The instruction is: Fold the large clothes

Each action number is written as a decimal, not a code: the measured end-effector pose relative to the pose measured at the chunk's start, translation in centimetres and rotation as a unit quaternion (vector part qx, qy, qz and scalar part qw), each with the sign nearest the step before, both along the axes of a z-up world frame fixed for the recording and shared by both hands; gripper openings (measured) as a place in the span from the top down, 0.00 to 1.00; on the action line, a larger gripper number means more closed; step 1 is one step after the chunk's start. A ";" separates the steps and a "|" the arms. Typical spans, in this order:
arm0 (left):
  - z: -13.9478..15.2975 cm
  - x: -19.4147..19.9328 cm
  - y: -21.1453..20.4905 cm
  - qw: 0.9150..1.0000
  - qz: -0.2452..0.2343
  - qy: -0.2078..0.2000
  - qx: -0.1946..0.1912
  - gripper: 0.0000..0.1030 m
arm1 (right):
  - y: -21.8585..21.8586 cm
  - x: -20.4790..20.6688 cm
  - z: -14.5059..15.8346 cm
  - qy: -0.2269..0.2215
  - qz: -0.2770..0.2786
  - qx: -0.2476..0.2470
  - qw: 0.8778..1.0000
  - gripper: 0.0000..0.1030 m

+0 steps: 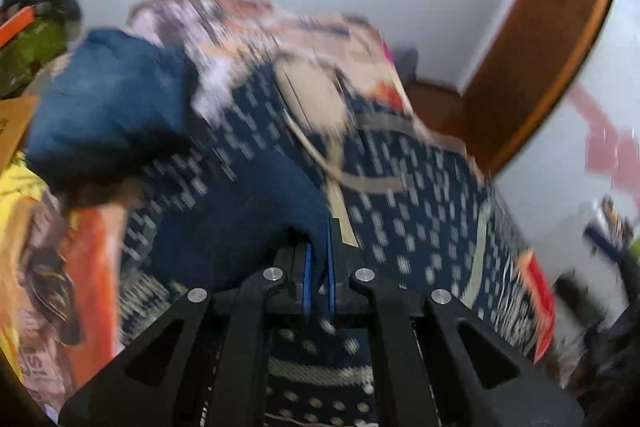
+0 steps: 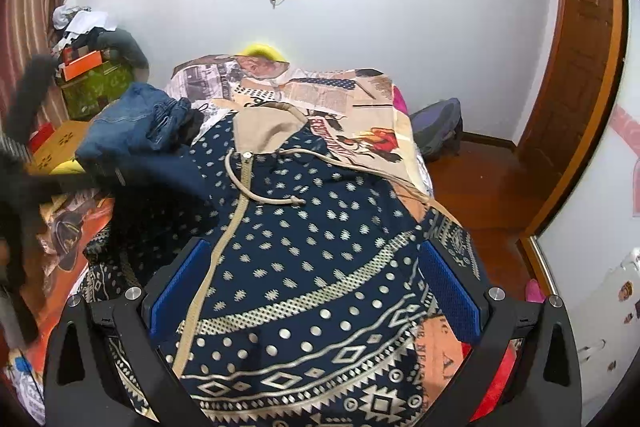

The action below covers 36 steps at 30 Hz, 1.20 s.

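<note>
Lying spread on the bed point(image 2: 404, 131), the hoodie point(image 2: 304, 267) runs lengthwise away from both cameras: its patterned hem is nearest the right tool point(image 2: 316, 291), and its beige-lined hood point(image 2: 264, 127) lies at the far end, towards the wall. The zip point(image 2: 236, 211) marks the long axis, slanting slightly left as it nears the hem. The cord point(image 2: 280, 201) trails loose across the chest.

The left tool point(image 1: 318, 275) is pinched narrow on a plain navy fold of the hoodie, probably a sleeve, lifted off the bed; that view is blurred, so the exact part is uncertain. The right tool stands wide, holding nothing, hovering over the hem.

The cloth looks soft, thick and fairly heavy, so it should drape and sag from any single grip instead of holding shape. Good places to take hold would be seams, cuffs or the hem band, where layers bunch firmly. The cord may snag or drag.

Folded jeans point(image 2: 136, 123) sit at the bed's left, near the shoulder.
</note>
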<state>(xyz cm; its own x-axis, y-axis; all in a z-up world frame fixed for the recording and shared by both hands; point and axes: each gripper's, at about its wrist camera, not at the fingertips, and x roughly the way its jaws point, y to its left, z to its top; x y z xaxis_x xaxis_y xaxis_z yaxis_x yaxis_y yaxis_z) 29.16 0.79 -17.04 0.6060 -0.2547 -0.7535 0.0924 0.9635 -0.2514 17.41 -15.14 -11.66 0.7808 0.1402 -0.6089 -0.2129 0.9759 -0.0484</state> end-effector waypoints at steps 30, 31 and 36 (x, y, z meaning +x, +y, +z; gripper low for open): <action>1.7 -8.0 11.5 0.985 0.086 -0.033 0.149 0.33 | 10.2 3.0 -2.5 0.059 0.158 -0.045 0.985 0.00; 1.3 -8.2 12.5 0.984 0.094 -0.028 0.151 0.33 | 11.5 3.2 -2.9 0.065 0.178 -0.052 0.980 0.00; -0.9 -8.2 15.5 0.983 0.117 -0.001 0.142 0.33 | 16.5 3.9 -5.5 0.094 0.238 -0.082 0.963 0.02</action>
<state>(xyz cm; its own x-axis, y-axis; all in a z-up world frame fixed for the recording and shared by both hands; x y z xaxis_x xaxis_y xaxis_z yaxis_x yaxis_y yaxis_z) 20.97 16.29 -17.95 0.6238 0.1116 -0.7735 -0.1397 0.9897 0.0301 21.35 1.38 -17.19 0.5261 0.3446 -0.7775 -0.6544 0.7479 -0.1114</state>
